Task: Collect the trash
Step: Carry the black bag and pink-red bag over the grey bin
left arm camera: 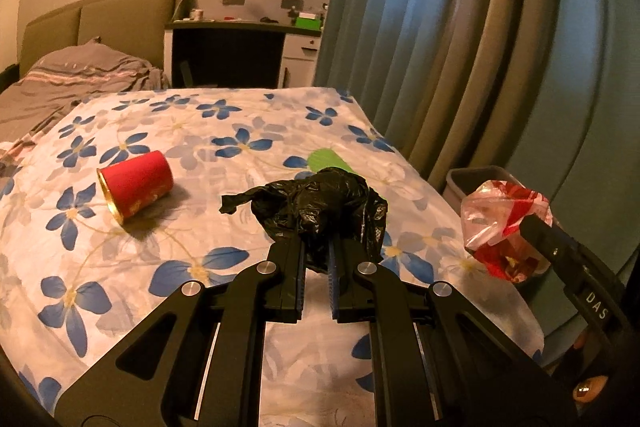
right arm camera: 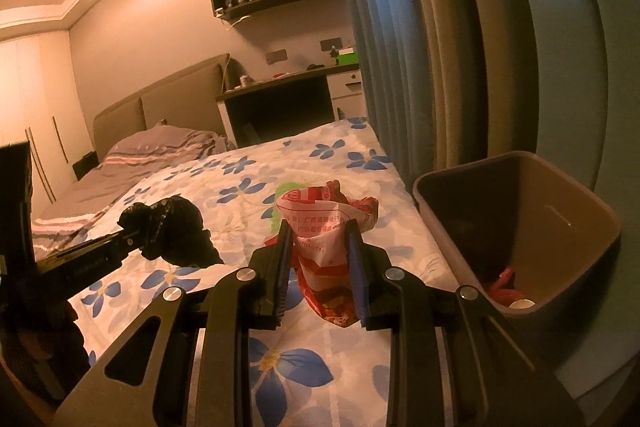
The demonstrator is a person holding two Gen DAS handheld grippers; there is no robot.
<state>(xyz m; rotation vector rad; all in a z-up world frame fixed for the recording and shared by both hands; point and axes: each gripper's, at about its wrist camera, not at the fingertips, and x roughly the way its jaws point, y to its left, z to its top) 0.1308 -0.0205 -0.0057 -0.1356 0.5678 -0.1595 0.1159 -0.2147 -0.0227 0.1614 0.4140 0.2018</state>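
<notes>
While both tools were held above the flowered bedspread [left arm camera: 168,115], a crumpled black plastic bag [left arm camera: 320,203] was clenched in the left gripper [left arm camera: 318,251], its jaws drawn almost together on the film. The bag was bunched into a lump ahead of the fingertips, with one twisted tail pointing out to the left in the left wrist view and a loose flap hanging down between the fingers.

A crumpled red and white wrapper [right arm camera: 326,239] was gripped by the right gripper [right arm camera: 320,231], the jaws held part way apart by its bulk. Its long axis ran roughly along the fingers, one crumpled end rising past the tips and the other hanging below the pads.

On the bedspread a red paper cup [left arm camera: 138,183] was left lying on its side, its gold-rimmed mouth turned toward the lower left of the left wrist view and its base toward the upper right. A green patch [left arm camera: 326,159] was partly hidden behind the black bag; what it was cannot be told.

Beside the bed, against the curtain [right arm camera: 420,27], a grey bin [right arm camera: 580,211] was stood upright with its mouth open. Inside it, at the bottom, a red scrap [right arm camera: 506,285] and a small pale round thing [right arm camera: 520,303] were seen.
</notes>
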